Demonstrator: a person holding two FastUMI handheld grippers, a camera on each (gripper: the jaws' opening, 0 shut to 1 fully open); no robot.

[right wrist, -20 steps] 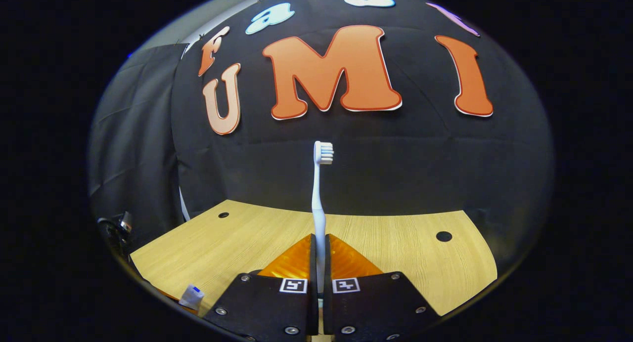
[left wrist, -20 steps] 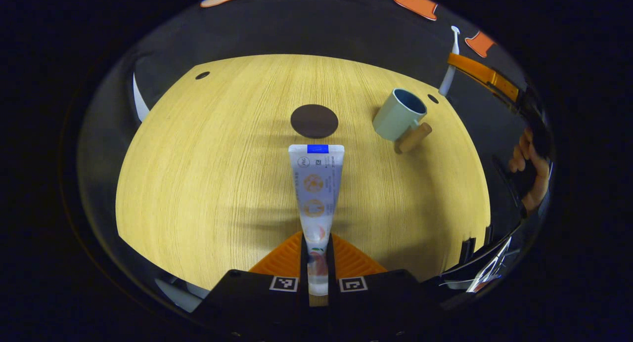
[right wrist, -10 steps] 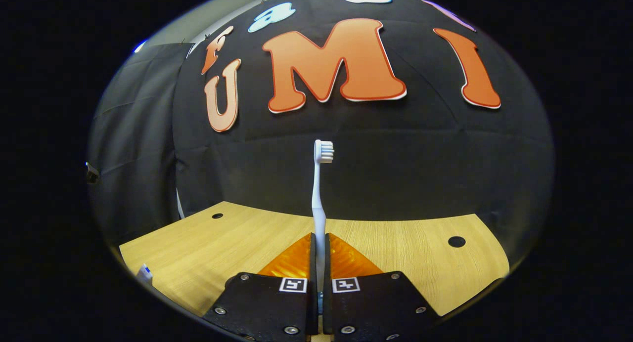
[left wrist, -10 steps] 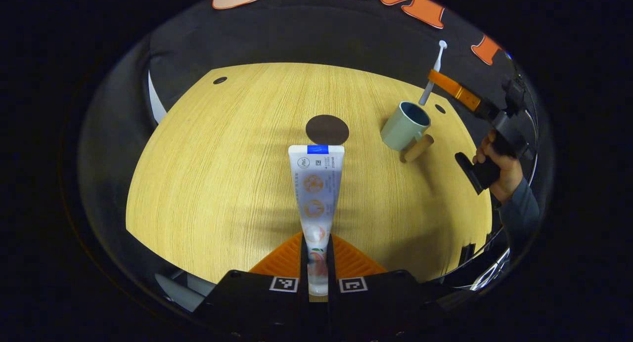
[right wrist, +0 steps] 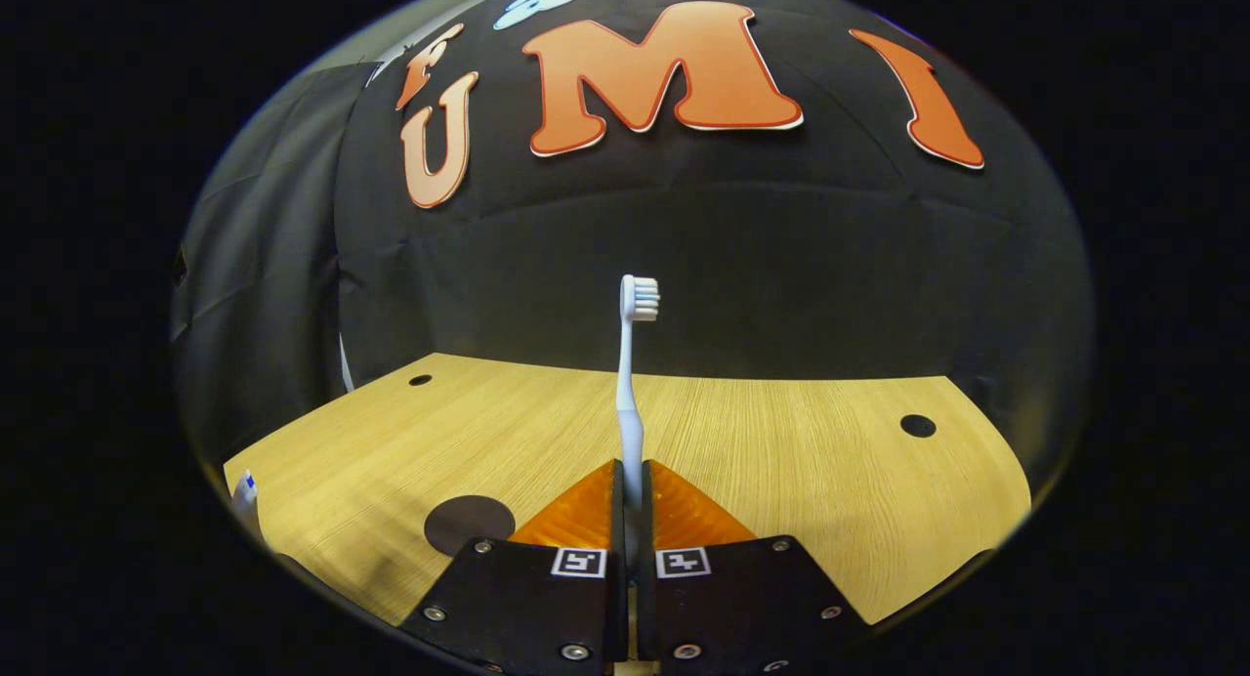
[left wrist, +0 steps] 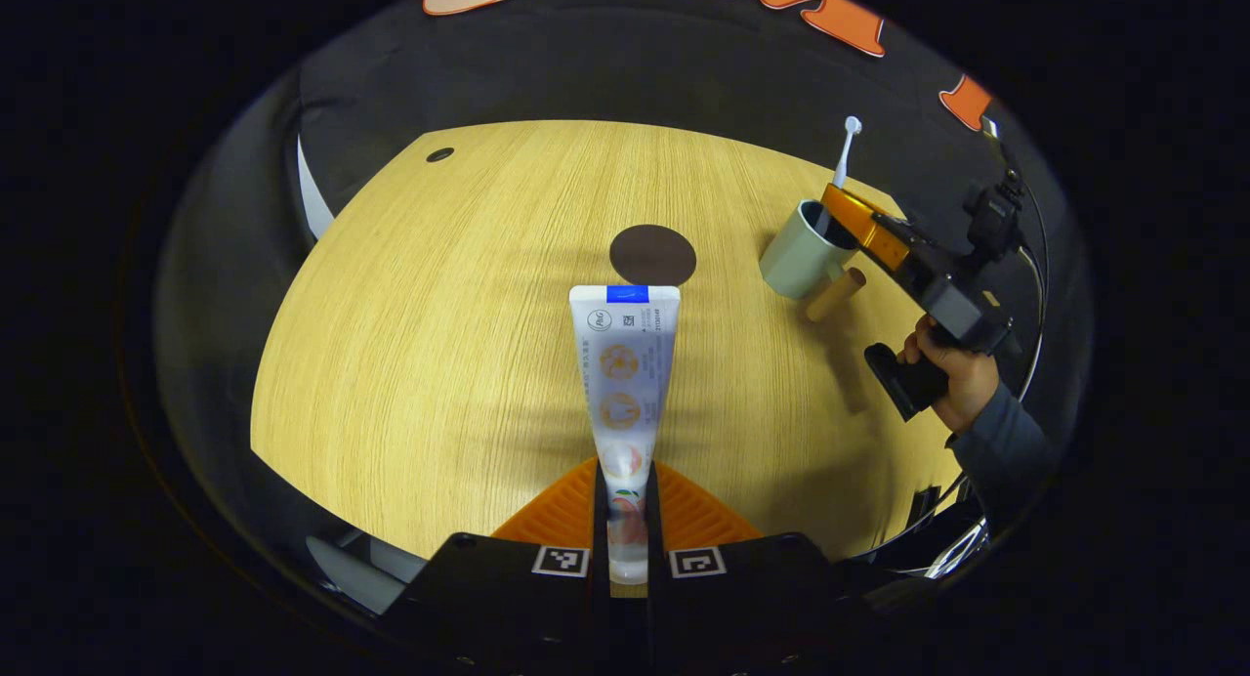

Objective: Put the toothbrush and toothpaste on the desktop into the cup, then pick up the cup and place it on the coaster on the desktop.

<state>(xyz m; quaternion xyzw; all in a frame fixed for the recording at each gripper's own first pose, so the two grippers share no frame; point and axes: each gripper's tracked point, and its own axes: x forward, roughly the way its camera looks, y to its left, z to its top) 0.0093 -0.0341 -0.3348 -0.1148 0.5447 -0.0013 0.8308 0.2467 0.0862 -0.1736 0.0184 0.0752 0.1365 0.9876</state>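
Note:
My left gripper (left wrist: pixel 625 490) is shut on a white toothpaste tube (left wrist: pixel 625 363), which points forward above the wooden desktop (left wrist: pixel 439 344). Beyond the tube lies a dark round coaster (left wrist: pixel 652 254). To its right stands a pale green cup (left wrist: pixel 803 253) with a wooden handle. There the right gripper (left wrist: pixel 852 219) sits over the cup's rim, holding a white toothbrush (left wrist: pixel 844 150) head up. In the right gripper view, my right gripper (right wrist: pixel 631 490) is shut on the toothbrush (right wrist: pixel 630 363), whose bristles face right. The coaster (right wrist: pixel 469 522) shows low at the left.
A person's hand (left wrist: pixel 952 368) and sleeve hold the right gripper at the desktop's right edge. Round holes mark the desktop's far corners (left wrist: pixel 439 154) (right wrist: pixel 917 425). The tip of the toothpaste tube (right wrist: pixel 244 490) peeks in at the left of the right gripper view.
The right gripper has come down and toward the cup with the toothbrush, now over its rim. Its view has tipped down, bringing the coaster in. The left gripper has stayed nearly still.

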